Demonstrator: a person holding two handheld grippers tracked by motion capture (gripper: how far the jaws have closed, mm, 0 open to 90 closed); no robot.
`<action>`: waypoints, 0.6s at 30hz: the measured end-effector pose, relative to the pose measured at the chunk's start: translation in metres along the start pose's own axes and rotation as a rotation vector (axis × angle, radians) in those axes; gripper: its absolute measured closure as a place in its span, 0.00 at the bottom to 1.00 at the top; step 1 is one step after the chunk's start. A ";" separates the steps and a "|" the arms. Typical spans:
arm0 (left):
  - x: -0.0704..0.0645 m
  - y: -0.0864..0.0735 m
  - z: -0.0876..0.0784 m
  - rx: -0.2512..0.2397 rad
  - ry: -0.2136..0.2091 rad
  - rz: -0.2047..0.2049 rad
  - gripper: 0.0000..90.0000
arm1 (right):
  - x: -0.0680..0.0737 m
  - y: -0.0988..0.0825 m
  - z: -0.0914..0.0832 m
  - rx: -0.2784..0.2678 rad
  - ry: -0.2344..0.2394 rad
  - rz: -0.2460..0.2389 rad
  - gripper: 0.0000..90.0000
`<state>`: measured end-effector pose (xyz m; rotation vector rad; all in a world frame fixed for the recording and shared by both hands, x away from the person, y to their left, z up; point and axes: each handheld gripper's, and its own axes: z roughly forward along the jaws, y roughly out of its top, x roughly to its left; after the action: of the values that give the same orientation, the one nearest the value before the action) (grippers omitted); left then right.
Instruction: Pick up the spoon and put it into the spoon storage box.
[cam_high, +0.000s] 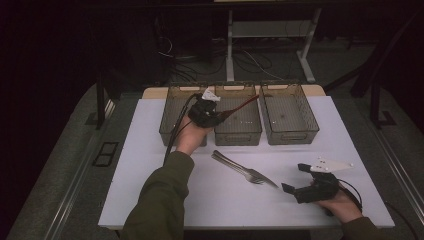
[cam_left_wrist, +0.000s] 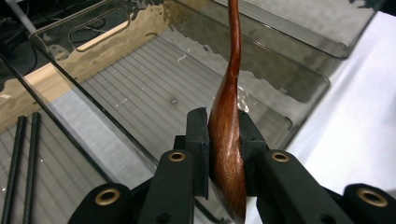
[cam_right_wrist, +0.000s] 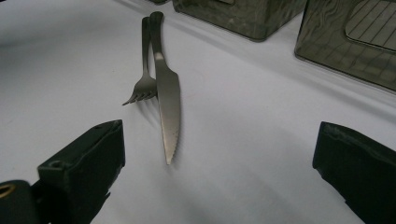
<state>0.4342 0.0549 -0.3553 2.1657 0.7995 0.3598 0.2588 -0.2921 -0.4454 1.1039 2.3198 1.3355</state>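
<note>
1. Three clear bins stand side by side along the far edge of the white table (cam_high: 150, 190); left bin (cam_high: 172, 107), middle bin (cam_high: 245, 122), right bin (cam_high: 295, 117); walls nearly touching, no gap to pass between them
2. Left gripper (cam_high: 220, 116), jaws clamped on a wooden spoon (cam_left_wrist: 226, 135), sits over the wall between left and middle bins, blocking that approach
3. Two black chopsticks (cam_left_wrist: 21, 163) lie on the left bin floor
4. Right bin open from above
5. Fork (cam_right_wrist: 145, 79) and knife (cam_right_wrist: 167, 100) lie touching mid-table, just ahead of the wide-open right gripper (cam_high: 299, 179)
6. Front left of the table is bare apart from the sleeve (cam_high: 160, 200)
</note>
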 end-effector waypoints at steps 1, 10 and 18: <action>0.001 0.001 0.002 0.009 0.002 0.012 0.87 | 0.000 0.000 0.000 0.000 0.001 0.001 0.02; 0.002 -0.004 0.023 0.081 0.034 -0.006 0.87 | 0.000 0.000 -0.001 -0.003 0.002 0.002 0.02; 0.002 -0.008 0.030 0.114 0.044 -0.034 0.87 | 0.000 0.000 -0.001 -0.003 0.002 0.003 0.02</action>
<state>0.4472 0.0427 -0.3807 2.2531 0.8998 0.3529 0.2579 -0.2930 -0.4447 1.1068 2.3176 1.3406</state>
